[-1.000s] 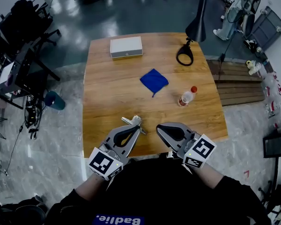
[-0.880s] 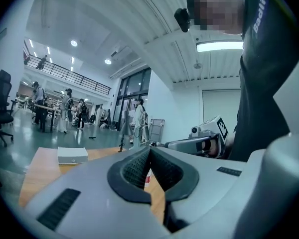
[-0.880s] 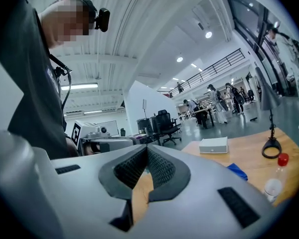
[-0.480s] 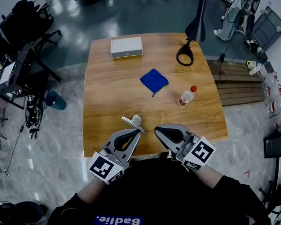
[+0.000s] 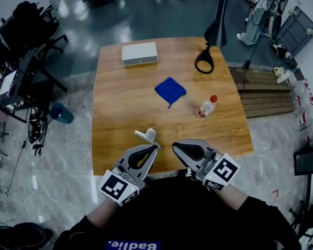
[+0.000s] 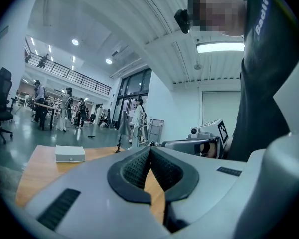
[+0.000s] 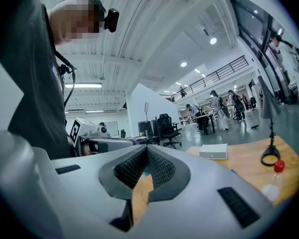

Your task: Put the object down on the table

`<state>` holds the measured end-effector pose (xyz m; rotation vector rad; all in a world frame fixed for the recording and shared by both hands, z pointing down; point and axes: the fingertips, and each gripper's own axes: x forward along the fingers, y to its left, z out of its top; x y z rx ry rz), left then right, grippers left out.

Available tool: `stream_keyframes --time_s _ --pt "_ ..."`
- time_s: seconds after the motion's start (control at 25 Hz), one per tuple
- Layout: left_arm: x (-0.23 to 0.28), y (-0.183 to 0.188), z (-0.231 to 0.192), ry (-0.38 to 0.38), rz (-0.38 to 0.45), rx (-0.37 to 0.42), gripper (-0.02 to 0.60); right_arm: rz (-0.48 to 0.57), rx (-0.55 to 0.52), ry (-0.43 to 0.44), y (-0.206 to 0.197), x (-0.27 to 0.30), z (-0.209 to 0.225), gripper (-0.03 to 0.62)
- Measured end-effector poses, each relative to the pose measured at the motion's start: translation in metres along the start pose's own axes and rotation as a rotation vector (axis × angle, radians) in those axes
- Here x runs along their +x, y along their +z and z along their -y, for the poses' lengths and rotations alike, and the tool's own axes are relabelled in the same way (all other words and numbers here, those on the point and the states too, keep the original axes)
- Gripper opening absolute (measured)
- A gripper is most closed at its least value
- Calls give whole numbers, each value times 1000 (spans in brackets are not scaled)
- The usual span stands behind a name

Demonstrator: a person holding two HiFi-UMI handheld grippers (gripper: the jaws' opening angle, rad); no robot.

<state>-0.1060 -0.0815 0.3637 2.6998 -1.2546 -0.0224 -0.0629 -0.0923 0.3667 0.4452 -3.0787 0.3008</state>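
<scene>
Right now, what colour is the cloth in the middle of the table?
Blue; the cloth shows best in the head view.

Head view: on your head, looking steeply down; whole table [image 5: 115,119] in frame, left gripper [image 5: 155,148] and right gripper [image 5: 174,146] close at lower centre.
Left gripper view: low at table's near edge, facing along own jaws.
Right gripper view: likewise.
Shared by all three: white box [image 5: 140,53], table. Each gripper view catches your other gripper.

Small silver metal object [image 5: 146,135], lying on wooden table [image 5: 115,105], near front edge
</scene>
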Motion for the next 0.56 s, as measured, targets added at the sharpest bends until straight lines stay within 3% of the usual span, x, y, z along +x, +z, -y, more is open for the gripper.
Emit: stream_keyframes --time_s 0.56 --pt "-4 -7 7 7 -19 30 8 -2 4 -7 -1 -10 -6 5"
